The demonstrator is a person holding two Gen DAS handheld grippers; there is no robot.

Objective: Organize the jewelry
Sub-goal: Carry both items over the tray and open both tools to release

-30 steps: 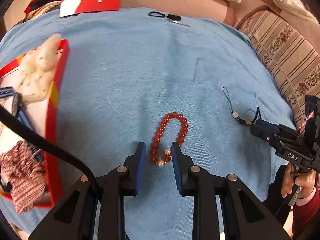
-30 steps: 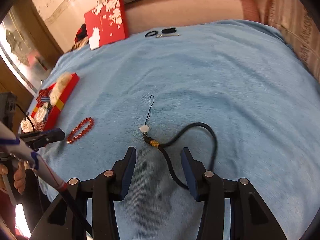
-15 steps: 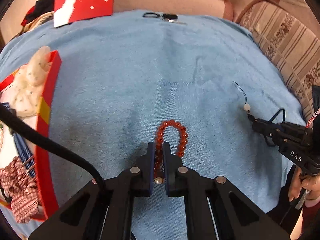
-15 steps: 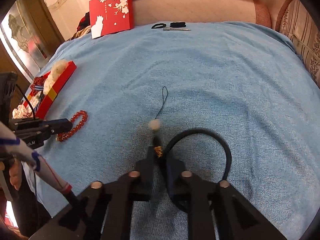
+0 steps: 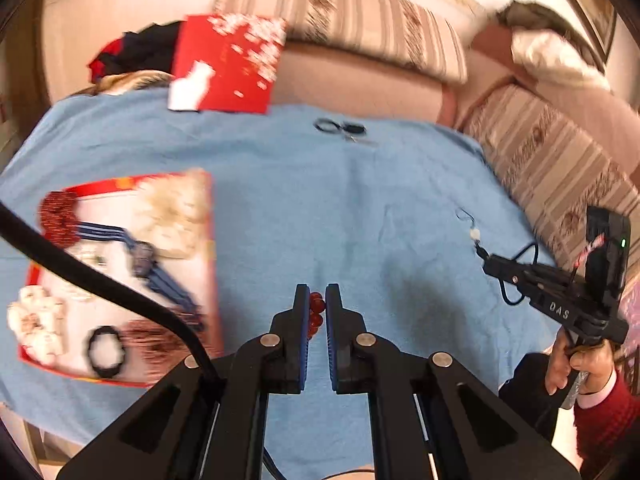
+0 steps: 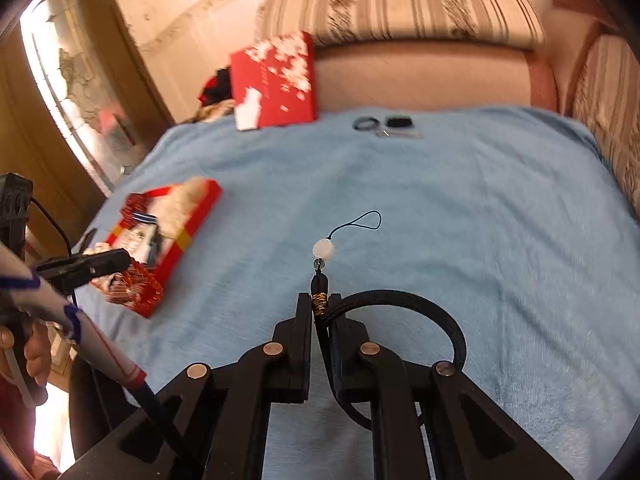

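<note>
Beads are mostly hiding from me: the left tongs (image 5: 317,308) are pinching a red bead bracelet (image 5: 315,314) tight, and in the left wrist view I am seeing only a few beads between the pads. The right wrist view is showing those tongs from the side, over the near end of the red tray (image 6: 176,236), its blurred contents hard to name. My right tongs (image 6: 320,312) are clamping shut on a black cord charm (image 6: 324,250), its white bead and thin loop sticking out above the blue blanket (image 6: 460,208); the thick cord is curling back under the tongs, cut off.
</note>
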